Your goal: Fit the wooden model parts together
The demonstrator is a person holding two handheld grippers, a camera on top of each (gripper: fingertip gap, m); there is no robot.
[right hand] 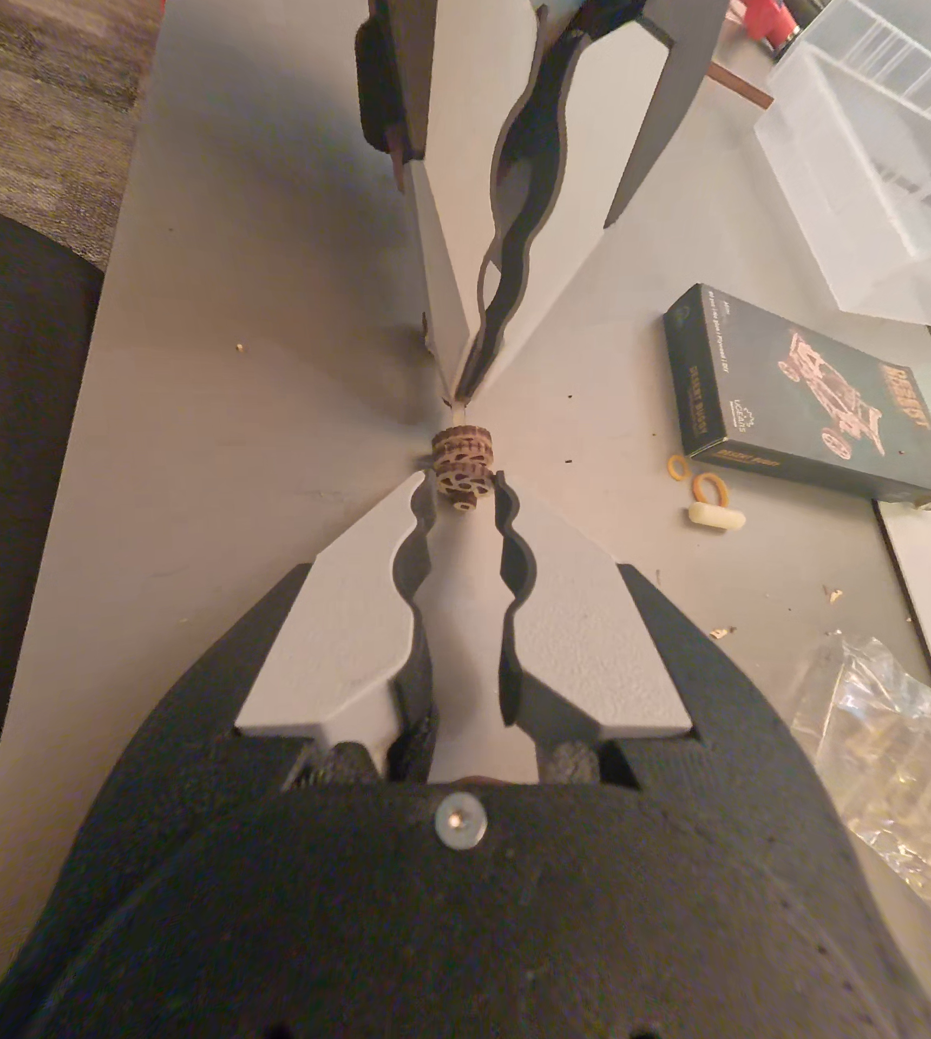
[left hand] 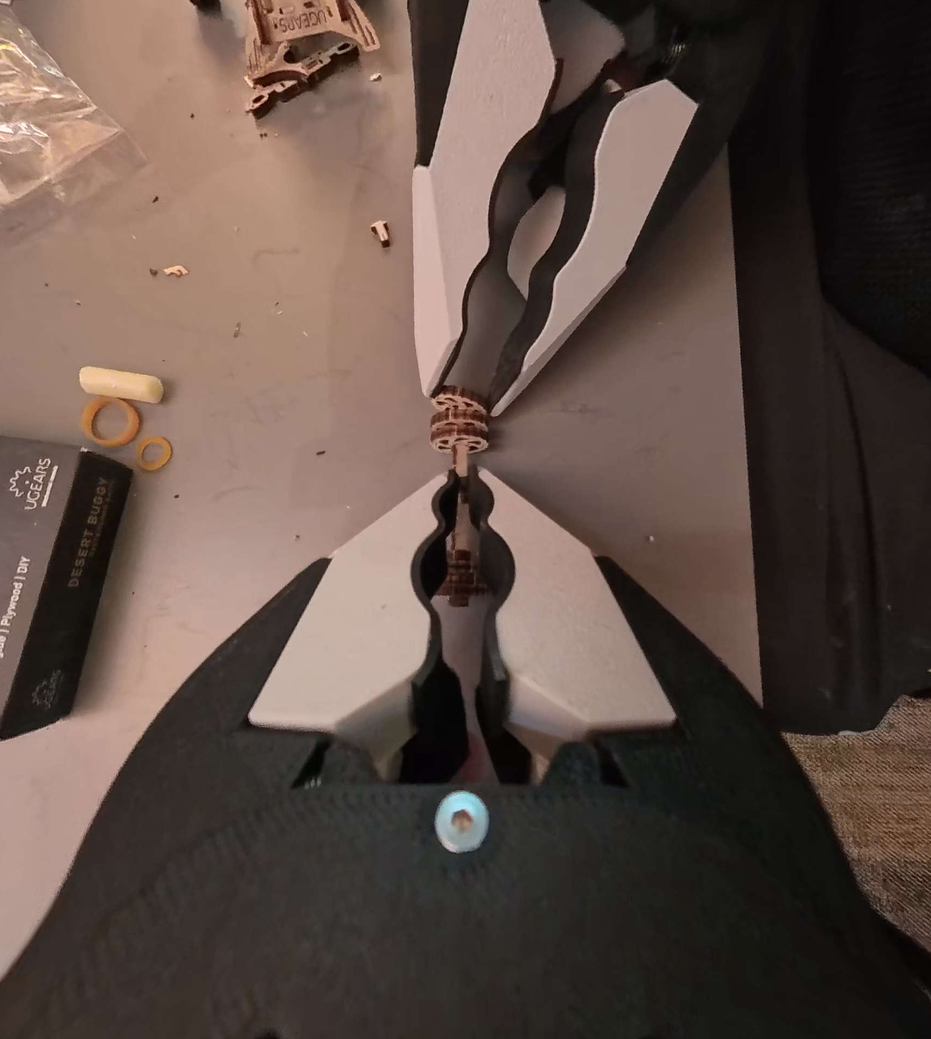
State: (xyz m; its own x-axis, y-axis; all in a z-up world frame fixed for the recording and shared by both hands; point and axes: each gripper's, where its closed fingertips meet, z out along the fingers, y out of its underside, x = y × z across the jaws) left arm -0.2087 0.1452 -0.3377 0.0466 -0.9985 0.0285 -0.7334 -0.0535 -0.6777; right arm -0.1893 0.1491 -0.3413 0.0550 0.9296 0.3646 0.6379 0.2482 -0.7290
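**Fingers closed on both parts, axle lined up w/ wheels**

Left wrist view: left gripper fingers pinched tight on a thin wooden axle, w/ a small toothed wooden piece farther back between the pads. Axle's long axis runs straight ahead along the fingers, tip just touching or entering the wheel stack held by the right gripper opposite. Kit box, rubber rings, pale wax stick lie left on the table.

Right wrist view: right gripper fingertips clamp the wheel stack at its sides. Left gripper is dead ahead, axle pointing at the stack's hub. Parts coaxial; next push prob. goes straight along that axis. How deep the axle sits: can't tell.
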